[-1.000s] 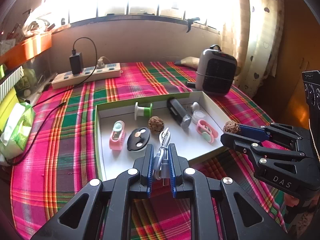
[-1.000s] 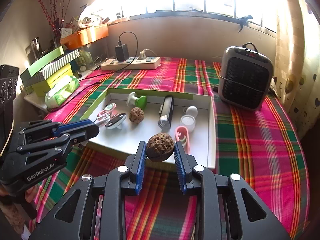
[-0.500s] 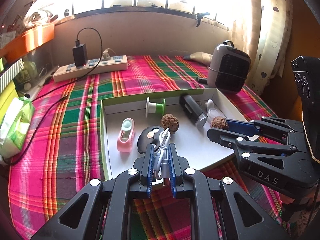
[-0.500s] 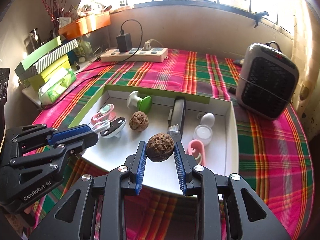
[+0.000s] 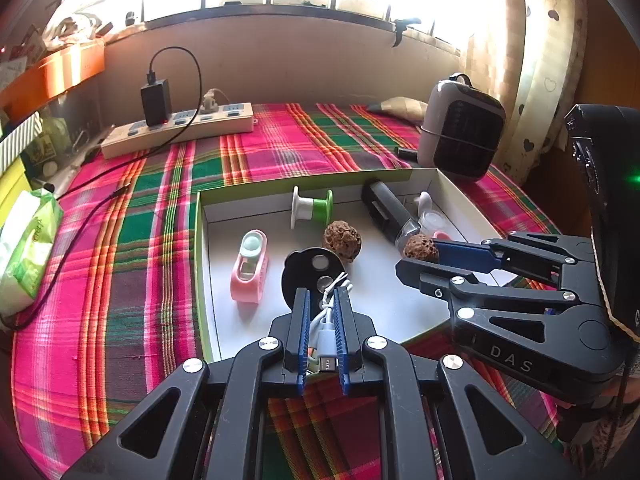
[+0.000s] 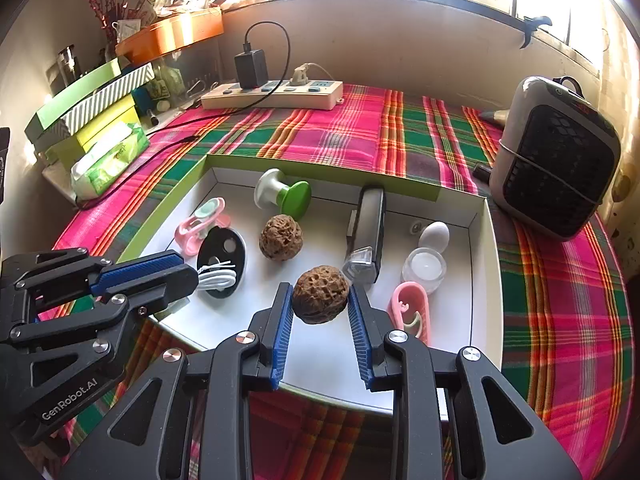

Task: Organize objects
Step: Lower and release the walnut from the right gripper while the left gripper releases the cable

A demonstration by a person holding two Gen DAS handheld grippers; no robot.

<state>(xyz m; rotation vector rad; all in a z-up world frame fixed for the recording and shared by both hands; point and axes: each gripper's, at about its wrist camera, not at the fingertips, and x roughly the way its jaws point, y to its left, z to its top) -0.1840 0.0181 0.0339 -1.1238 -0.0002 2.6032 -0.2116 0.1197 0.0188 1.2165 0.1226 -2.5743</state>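
In the white tray (image 6: 486, 280) seven items already lie. Over it, the left claw (image 5: 323, 322) grips a coiled white cable (image 5: 326, 324) and the right claw (image 6: 320, 314) clamps a walnut (image 6: 319, 294); both are not yet set down.

Left gripper (image 5: 322, 312): jaws pinched nearly together on a coiled white cable (image 5: 326, 326), pointing steeply downward. Right gripper (image 6: 320, 312): jaws set wider, blue pads pressed on either side of a walnut (image 6: 319, 294) (lifted, both sides gripped), also angled down. The two grippers sit side by side, tips apart.
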